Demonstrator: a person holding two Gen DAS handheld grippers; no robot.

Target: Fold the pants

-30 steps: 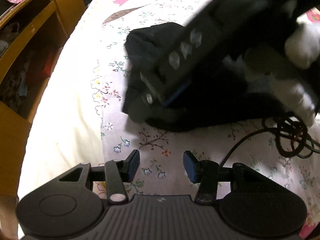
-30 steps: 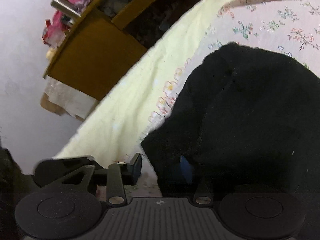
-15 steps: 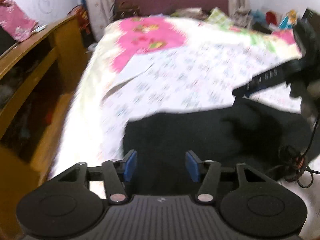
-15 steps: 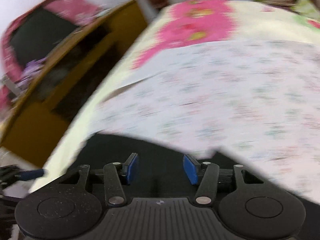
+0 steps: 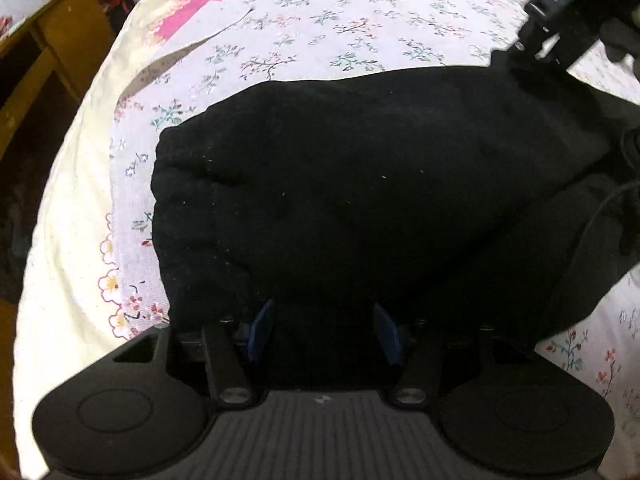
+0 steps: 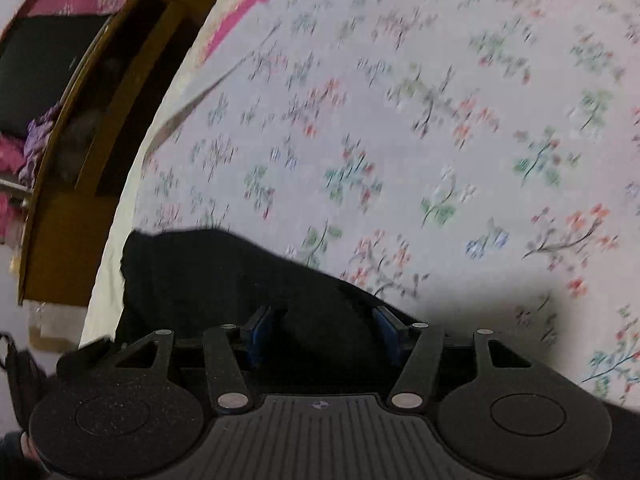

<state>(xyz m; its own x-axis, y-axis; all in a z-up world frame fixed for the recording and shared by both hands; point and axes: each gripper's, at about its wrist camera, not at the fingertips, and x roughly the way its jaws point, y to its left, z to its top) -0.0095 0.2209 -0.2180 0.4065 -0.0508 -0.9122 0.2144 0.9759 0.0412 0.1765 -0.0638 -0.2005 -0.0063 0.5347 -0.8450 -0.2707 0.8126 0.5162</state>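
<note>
My left gripper (image 5: 324, 330) wide open over black pants (image 5: 360, 184), right gripper (image 6: 326, 332) open too, only its view shows the wooden shelf (image 6: 80, 184) clearly

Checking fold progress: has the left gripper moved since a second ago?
Yes. The left gripper has come forward over the black pants; before, it hovered above bare floral bedsheet short of them.

The left wrist view sits low and close over the black pants (image 5: 360, 200), looking forward and down along its fingers across the floral bed sheet (image 5: 360, 20). The right wrist view, blurred, hovers at the pants' (image 6: 208, 276) far edge, tilted (the sheet (image 6: 440, 140) runs diagonally). Both share the pants, sheet and wooden shelf (image 5: 52, 52) (image 6: 72, 232).
</note>
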